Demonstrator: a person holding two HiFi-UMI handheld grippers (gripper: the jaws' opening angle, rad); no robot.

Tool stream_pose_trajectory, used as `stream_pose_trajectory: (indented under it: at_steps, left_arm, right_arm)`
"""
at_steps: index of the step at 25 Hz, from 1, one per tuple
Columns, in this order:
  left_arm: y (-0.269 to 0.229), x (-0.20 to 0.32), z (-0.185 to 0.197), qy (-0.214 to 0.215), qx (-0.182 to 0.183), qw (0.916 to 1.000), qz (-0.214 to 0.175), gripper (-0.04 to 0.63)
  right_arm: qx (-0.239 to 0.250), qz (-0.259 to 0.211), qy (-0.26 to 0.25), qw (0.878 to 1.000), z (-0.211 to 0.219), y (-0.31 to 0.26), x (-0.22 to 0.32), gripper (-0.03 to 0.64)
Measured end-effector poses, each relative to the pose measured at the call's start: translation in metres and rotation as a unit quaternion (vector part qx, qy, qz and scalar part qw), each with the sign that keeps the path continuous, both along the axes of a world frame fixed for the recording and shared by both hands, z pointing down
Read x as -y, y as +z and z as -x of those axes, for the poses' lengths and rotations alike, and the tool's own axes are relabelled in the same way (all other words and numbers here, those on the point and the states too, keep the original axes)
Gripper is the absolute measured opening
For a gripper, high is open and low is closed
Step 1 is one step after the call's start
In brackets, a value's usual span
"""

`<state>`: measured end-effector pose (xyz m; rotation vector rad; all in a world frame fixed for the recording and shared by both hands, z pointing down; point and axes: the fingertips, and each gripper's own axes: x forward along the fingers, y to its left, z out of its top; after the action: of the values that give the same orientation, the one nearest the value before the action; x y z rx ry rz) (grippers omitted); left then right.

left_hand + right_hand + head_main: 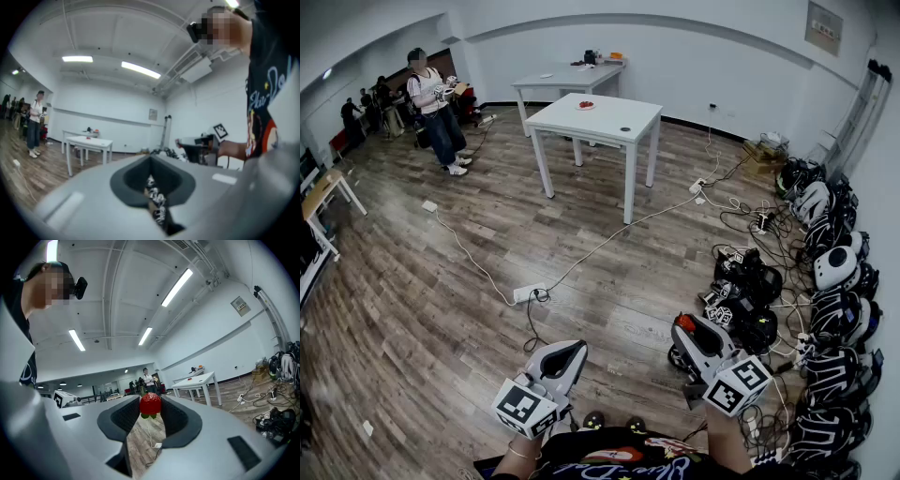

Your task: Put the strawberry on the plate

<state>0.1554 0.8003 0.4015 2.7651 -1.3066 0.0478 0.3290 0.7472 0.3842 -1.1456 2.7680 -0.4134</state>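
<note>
A wooden floor [441,309] fills most of the head view, with a white table [609,117] far off near the middle and a second white table [567,77] just behind it. A row of helmets [839,267] and dark gear lines the right wall, with cables tangled in front of it. A person [431,108] stands at the far left. A white cable [600,246] runs across the floor from the table to a power strip [528,292].

Both grippers are held low at the near edge, well apart from the table. The right gripper [694,333] is on the right, and its jaws stand wide and clamp the strawberry [150,404] between their dark pads. The fruit sits right at the jaw tips, red body up and green leaves hanging below, clear of the floor. The left gripper [150,180], on the near left, has its jaws drawn together to a thin slit with nothing between them.

A small plate [586,105] with something red on it rests on the far side of the nearer table, far from the strawberry.
</note>
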Motion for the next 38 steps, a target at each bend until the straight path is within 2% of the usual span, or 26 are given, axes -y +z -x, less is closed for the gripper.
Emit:
stream_pose_trajectory:
  at_steps: [9,13,20,24,28,34,38]
  left_arm:
    - [-0.001,0.006,-0.025,0.003,0.004,1.0,-0.003,-0.012]
    - [0.006,0.007,-0.034,-0.003,0.017,0.9998,-0.007,-0.012]
    - [0.014,0.04,-0.025,-0.032,0.022,0.9993,-0.001,-0.012]
    - [0.024,0.092,-0.007,-0.043,0.01,0.999,0.008,-0.011]
    - [0.022,0.169,0.023,-0.034,0.0,0.9994,-0.004,-0.012]
    - [0.006,0.293,0.101,-0.013,0.008,0.9994,-0.031,-0.011]
    - [0.002,0.361,0.151,-0.024,0.008,0.999,-0.036,-0.011]
  right_arm:
    - [-0.008,-0.001,-0.014,1.0,-0.017,0.001,0.003,0.147]
    - [-0.014,-0.002,-0.024,1.0,-0.025,0.012,0.006,0.147]
    - [-0.034,0.009,-0.047,0.998,-0.017,0.027,0.056,0.147]
    - [-0.048,0.017,-0.054,0.997,0.0,0.035,0.103,0.149]
    - [-0.06,0.014,-0.049,0.997,0.031,0.031,0.179,0.147]
    - [-0.057,-0.007,-0.037,0.998,0.113,0.005,0.305,0.149]
    - [-0.058,-0.007,-0.037,0.998,0.161,0.005,0.368,0.149]
